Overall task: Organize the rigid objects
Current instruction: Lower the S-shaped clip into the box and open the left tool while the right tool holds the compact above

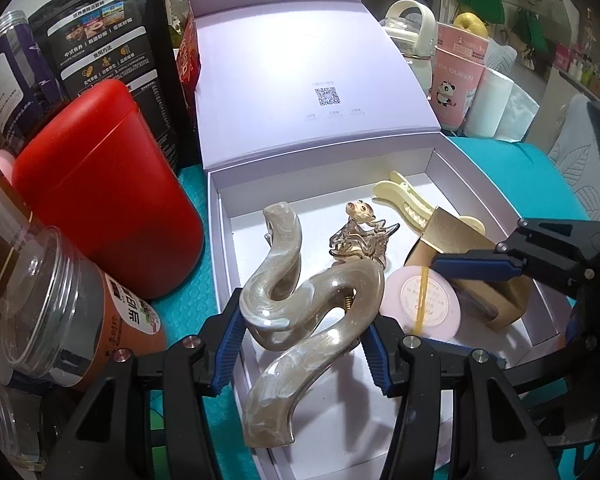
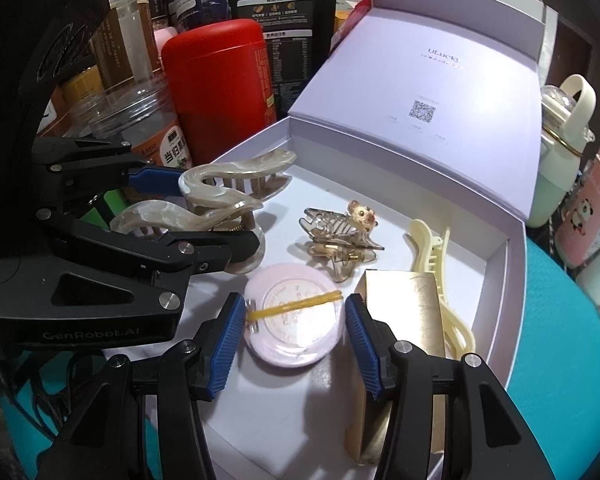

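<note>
Cluttered with jars, pouches and paper cups, a teal mat (image 1: 188,304) carries a white gift box (image 1: 440,168) with its lid (image 1: 312,80) standing open at the back.

Inside the box, near its left wall, the large marbled hair claw (image 1: 300,300) sits between the fingers of the left gripper (image 1: 300,344); the blue pads press on both its flanks, so I judge it clamped. It looks like stiff, glossy acrylic: light, slippery on the curves and likely to chip if dropped, with a spring at the hinge. The hold across the waist near the spring seems the sound place, since the teeth and tips would twist out.

The right gripper (image 2: 290,340) stands with its jaws apart on either side of a round pink compact (image 2: 296,320), which lies near the box's front edge, bound by a yellow elastic band (image 2: 296,304); the pads seem just clear of its rim. A flat, smooth disc like that wants a grip straight across its width.

Beside it lie a small clear claw with a bear figure (image 2: 340,236), a gold carton (image 2: 404,312) and a cream clip (image 2: 440,248) towards the right wall.

Readable writing: "ULucky" on the lid above a QR code (image 2: 422,110), "GenRobot.AI" on the left gripper's body, and "QUEEN" on a pink panda cup (image 1: 456,88).
</note>
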Demonstrator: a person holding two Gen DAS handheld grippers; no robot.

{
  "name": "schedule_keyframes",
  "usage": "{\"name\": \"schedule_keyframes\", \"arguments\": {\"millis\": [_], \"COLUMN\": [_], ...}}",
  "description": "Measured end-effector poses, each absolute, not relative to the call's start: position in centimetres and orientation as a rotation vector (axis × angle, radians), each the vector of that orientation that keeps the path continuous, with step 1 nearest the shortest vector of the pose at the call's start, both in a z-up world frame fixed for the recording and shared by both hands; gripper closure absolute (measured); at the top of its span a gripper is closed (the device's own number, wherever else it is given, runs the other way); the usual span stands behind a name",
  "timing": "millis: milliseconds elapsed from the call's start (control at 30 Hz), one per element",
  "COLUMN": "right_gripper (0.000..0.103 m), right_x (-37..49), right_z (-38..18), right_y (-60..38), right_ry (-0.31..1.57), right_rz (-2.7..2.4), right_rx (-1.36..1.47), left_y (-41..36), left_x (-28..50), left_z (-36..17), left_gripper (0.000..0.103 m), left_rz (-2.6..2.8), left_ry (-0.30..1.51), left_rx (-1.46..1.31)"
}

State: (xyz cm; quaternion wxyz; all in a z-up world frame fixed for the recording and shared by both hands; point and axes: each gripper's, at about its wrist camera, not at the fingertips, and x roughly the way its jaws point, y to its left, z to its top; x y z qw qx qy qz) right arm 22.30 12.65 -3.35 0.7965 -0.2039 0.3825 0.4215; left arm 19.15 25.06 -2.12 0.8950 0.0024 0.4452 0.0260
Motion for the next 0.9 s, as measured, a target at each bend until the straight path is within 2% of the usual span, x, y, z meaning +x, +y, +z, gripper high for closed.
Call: {"name": "schedule_keyframes", "arguments": {"millis": [133,667,733,800,833,900], "right_gripper": [0.039,0.039,0.039,0.039,0.039,0.039], "right_x": [21.9,20.6,20.4,20.1,20.0,19.8], "right_z": [-2.9,-1.6,-1.5,-1.3,-1.3,-1.0], "right_y": [11.9,9.3,9.1,8.7,8.5,8.1], "right_ry": [0.801,0.768,0.770,0.767,0.765,0.762], "right_rz": [0.949,0.882,0.875,0.867,0.863,0.854], "right_rx": [-0.406,-0.395,-0.394,-0.394,-0.394,-0.389], "left_y": [24.9,24.3,24.1,23.9,23.8,23.7], "left_x": [19.3,18.9,18.7,18.4,18.3,18.1], "left_z": [-2.1,-2.5,-2.3,-2.1,-1.9,-1.5], "left_gripper": [0.050,0.050,0.046,0.030,0.027,0.026], "left_rz": [0.054,0.055,0.059,0.063,0.078,0.079], "left_ry": [0.932,0.994,0.987,0.979,0.972,0.960], "left_rx": [-0.002,-0.048,-0.040,-0.033,-0.025,-0.029]}}
